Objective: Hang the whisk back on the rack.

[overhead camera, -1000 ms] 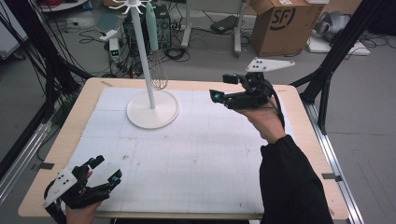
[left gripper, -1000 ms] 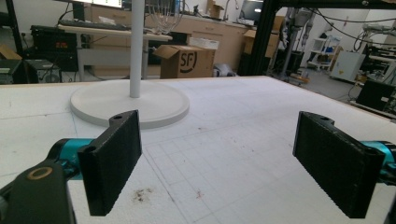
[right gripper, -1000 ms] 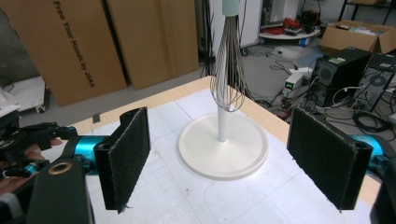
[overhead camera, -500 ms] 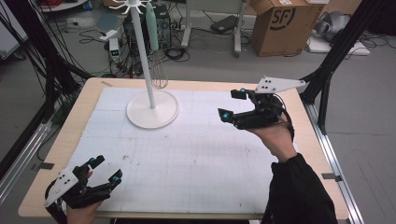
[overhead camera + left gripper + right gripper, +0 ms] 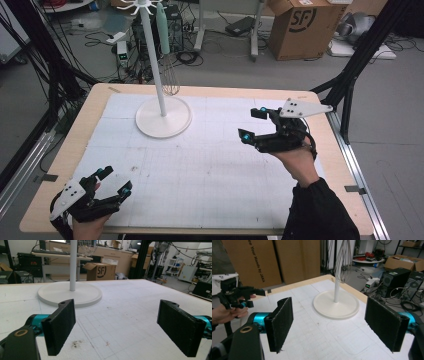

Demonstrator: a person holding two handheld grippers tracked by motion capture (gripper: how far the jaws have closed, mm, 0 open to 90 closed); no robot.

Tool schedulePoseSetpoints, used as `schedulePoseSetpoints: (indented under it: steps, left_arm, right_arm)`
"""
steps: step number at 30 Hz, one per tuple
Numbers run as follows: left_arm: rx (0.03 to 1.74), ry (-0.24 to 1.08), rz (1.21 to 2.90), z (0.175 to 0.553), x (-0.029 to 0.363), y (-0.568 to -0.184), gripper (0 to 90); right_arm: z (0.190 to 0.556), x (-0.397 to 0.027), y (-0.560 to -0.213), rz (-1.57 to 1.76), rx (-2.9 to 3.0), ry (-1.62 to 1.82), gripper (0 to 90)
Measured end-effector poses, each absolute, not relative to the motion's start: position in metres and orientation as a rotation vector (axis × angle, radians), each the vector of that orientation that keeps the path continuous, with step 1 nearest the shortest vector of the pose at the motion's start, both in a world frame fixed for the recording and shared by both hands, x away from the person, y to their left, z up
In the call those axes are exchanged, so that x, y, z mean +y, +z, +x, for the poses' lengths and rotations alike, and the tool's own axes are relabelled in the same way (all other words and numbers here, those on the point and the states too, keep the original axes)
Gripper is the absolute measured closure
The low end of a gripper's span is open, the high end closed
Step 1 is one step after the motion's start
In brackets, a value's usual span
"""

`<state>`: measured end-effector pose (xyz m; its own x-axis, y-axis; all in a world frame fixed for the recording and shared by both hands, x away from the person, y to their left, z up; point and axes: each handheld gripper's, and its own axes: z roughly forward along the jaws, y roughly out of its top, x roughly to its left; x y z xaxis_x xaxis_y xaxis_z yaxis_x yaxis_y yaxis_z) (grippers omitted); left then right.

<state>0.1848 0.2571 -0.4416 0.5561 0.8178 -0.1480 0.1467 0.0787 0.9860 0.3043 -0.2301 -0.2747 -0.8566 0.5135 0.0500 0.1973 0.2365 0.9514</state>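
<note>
I see the white stand (image 5: 163, 115) at the tabletop's (image 5: 210, 170) far-left area. My right gripper (image 5: 256, 125) is right of the stand, jaws wide, empty. My left gripper (image 5: 114, 181) is near-left of it, wide, empty.

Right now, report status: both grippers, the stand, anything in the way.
Left gripper open, empty, near edge. Right gripper open, empty, raised over mat's right side. White stand upright, whisk hanging on it. Nothing lies between grippers and stand.
</note>
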Motion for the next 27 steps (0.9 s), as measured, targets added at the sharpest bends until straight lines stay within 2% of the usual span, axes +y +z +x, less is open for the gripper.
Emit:
schedulePoseSetpoints:
  steps: [15,27]
  left_arm:
    - [0.874,0.608,1.444,0.189,0.253,-0.442,15.7]
    - [0.867,0.607,1.438,0.189,0.253,-0.442,15.7]
  right_arm:
    - [0.278,-0.237,-0.322,0.667,2.245,1.668,22.1]
    - [0.265,-0.246,-0.344,0.691,2.203,1.684,22.1]
